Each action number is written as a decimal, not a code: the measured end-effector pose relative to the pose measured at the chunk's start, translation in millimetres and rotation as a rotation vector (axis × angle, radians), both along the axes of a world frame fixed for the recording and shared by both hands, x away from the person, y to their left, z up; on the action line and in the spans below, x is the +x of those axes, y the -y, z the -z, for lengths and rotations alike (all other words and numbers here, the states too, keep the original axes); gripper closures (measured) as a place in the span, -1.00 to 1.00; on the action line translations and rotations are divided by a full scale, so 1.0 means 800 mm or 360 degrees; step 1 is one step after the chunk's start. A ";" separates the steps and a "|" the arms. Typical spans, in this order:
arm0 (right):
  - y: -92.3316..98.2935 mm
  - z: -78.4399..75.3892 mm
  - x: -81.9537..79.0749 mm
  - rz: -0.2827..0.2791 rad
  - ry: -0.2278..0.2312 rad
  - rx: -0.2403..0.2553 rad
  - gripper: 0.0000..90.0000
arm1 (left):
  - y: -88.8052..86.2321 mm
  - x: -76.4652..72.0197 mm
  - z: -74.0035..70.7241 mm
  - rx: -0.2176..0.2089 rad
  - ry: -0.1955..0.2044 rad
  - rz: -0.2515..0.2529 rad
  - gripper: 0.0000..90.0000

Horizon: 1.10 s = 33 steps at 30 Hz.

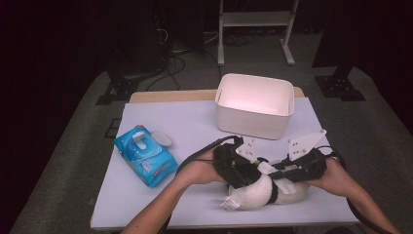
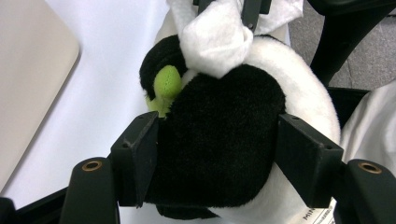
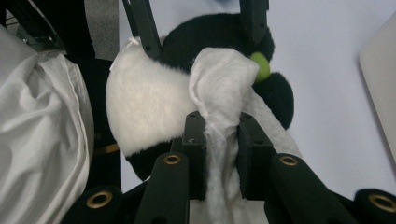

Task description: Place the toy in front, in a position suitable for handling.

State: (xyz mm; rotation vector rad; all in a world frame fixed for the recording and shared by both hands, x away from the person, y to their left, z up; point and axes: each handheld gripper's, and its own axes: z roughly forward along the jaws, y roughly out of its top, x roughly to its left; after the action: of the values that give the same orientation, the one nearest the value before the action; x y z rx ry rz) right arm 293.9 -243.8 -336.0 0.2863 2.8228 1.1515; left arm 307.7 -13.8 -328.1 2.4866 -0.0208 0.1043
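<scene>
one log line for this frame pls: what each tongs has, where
left tongs: shut on black-and-white plush toy | right tongs: shut on white wet wipe, pressed on toy | site: white table

The left gripper (image 2: 217, 158) clamps a black-and-white plush toy (image 2: 224, 140), its two black jaws pressed against either side of a black furry part. A small green piece (image 2: 167, 83) protrudes from the plush at the left, just above the left jaw. A bunched white wipe (image 2: 215, 39) rests against the top of the plush, pinched by the right gripper (image 2: 233, 7) at the upper edge. The light table surface (image 2: 107, 70) lies beneath, with a white bin (image 2: 28, 84) at the left.
</scene>
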 end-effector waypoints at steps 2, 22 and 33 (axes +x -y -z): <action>0.001 -0.003 0.000 0.0004 0.0013 -0.0005 0.67 | 0.006 0.002 0.000 -0.0006 0.0000 0.0012 -0.28; 0.035 0.014 0.005 0.0105 -0.0035 0.0039 0.68 | -0.006 -0.006 -0.012 -0.0096 0.0017 -0.0036 -0.37; 0.040 0.013 0.003 0.0132 -0.0029 0.0049 0.68 | -0.022 -0.012 -0.014 -0.0076 0.0000 -0.0068 -0.39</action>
State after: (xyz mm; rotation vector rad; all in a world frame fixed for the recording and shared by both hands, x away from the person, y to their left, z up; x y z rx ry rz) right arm 296.4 -275.5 -346.6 0.4141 2.7820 1.1817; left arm 298.0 3.4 -316.8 2.4397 0.0343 0.1216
